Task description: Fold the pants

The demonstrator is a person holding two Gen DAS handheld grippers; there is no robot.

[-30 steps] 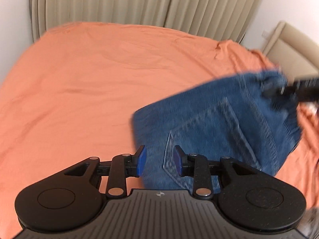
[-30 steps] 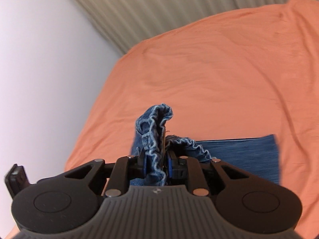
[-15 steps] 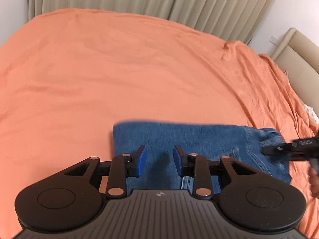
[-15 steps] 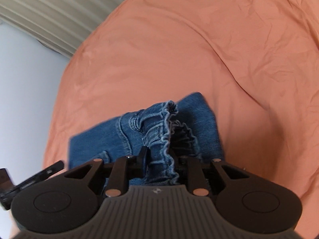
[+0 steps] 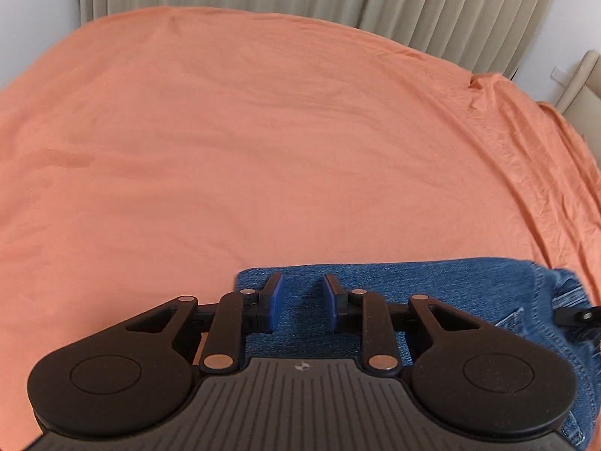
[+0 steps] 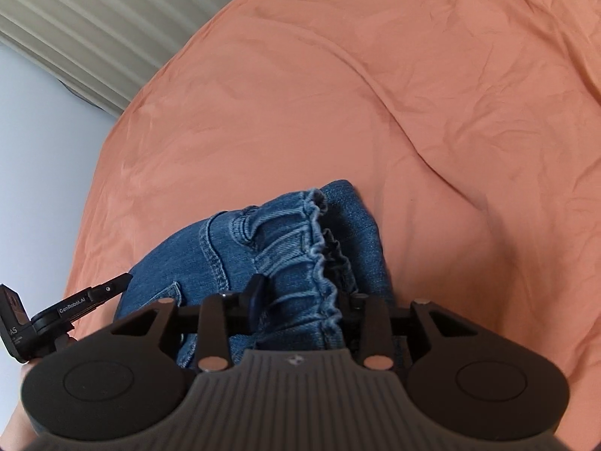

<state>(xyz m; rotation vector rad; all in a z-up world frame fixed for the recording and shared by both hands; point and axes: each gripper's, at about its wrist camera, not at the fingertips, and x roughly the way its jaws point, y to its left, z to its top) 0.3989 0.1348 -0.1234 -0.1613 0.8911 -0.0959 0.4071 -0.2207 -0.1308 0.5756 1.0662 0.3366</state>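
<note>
The folded blue denim pants (image 5: pixel 432 285) lie flat near the close edge of the bed, a compact packet with its long axis running crosswise in the left wrist view and the gathered elastic waistband (image 6: pixel 319 240) at the right-hand end. The right gripper (image 6: pixel 304 297) sits at that waistband: its jaws have just been opening, and the ruffled band lies between them, seemingly loose rather than pinched. The left gripper (image 5: pixel 302 300) hovers over the opposite, plain folded end, jaws partly apart and just narrowed, with nothing between the blue pads (image 5: pixel 273 298). Judging by this, the right hand is nearer the cloth and is letting go. The orange bedsheet (image 5: pixel 263 131) spreads beyond, lightly creased, with beige pleated curtains (image 5: pixel 432 3) and a pale wall behind.
</note>
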